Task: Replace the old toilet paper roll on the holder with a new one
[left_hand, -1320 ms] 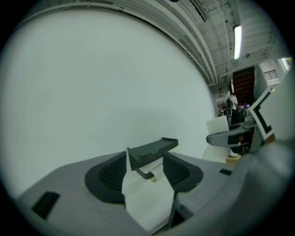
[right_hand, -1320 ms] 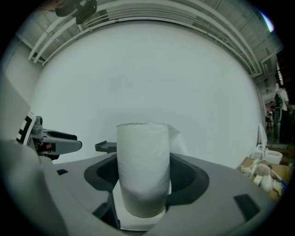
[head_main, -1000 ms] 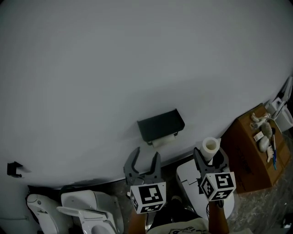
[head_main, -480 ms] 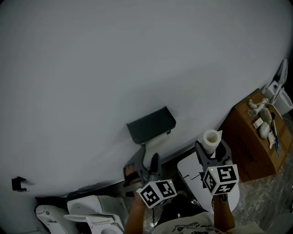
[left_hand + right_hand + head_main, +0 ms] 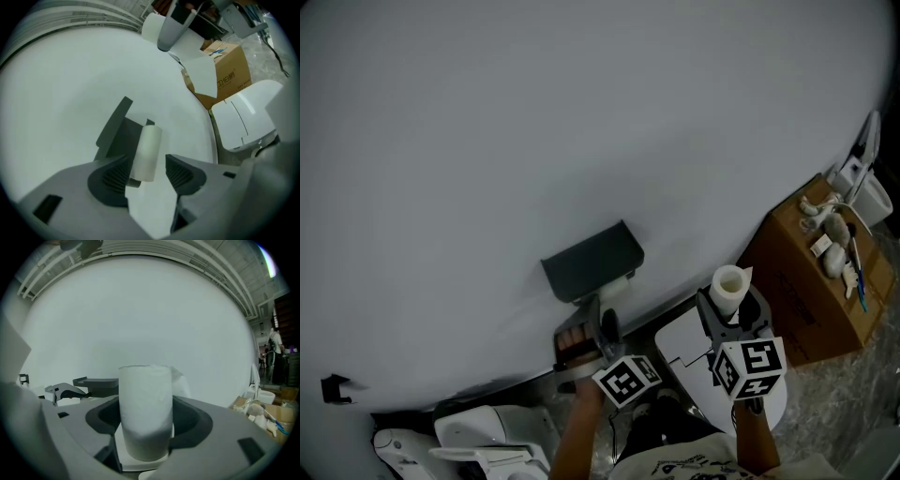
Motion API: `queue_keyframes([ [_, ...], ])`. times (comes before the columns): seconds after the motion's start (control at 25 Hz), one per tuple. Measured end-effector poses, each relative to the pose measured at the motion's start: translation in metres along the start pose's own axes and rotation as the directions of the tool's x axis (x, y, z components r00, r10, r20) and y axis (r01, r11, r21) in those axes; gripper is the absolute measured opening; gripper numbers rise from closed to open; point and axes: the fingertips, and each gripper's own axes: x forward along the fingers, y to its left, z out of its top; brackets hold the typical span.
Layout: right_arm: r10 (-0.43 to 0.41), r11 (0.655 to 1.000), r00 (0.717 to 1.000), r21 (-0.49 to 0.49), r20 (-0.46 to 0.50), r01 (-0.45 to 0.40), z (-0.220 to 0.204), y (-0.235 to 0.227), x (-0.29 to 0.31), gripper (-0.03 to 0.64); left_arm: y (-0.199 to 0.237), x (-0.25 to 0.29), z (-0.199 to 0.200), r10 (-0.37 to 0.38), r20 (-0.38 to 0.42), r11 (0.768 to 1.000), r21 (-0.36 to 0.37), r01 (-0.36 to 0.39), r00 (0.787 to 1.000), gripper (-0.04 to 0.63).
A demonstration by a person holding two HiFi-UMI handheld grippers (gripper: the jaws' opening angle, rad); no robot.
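Left gripper (image 5: 598, 326) has been raised to the black holder (image 5: 591, 261) on the wall since a second ago. Its jaws are set apart either side of the old roll (image 5: 146, 152) under the holder, not closed on it. New roll (image 5: 144, 408) is clamped upright in the right gripper (image 5: 732, 315), right of the holder.

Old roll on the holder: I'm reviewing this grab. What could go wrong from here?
The left gripper, jaws open, straddles the old roll off centre, so closing might pinch its loose sheet instead. The holder overhangs that roll and may snag it. The right gripper grips the new roll low; it could tip.
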Motion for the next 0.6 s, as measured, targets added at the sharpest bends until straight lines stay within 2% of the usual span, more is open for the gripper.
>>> queue_keyframes([
  [0.24,-0.032,0.999,0.999,-0.004,-0.002,0.032,-0.001,-0.011,-0.002,0.311,0.002,0.015,0.012,0.051,-0.025,0.994,0.102,-0.048,0.998,0.232],
  [0.48,-0.044,0.999,0.999,-0.002,-0.006,0.044,-0.003,-0.016,-0.003,0.312,-0.006,0.028,0.021,0.037,-0.068,0.99,0.135,-0.027,0.997,0.23],
  [0.6,-0.049,0.999,0.999,-0.002,-0.009,0.049,-0.003,-0.017,-0.003,0.313,-0.002,0.031,0.021,0.084,-0.076,0.982,0.175,-0.07,0.994,0.206],
])
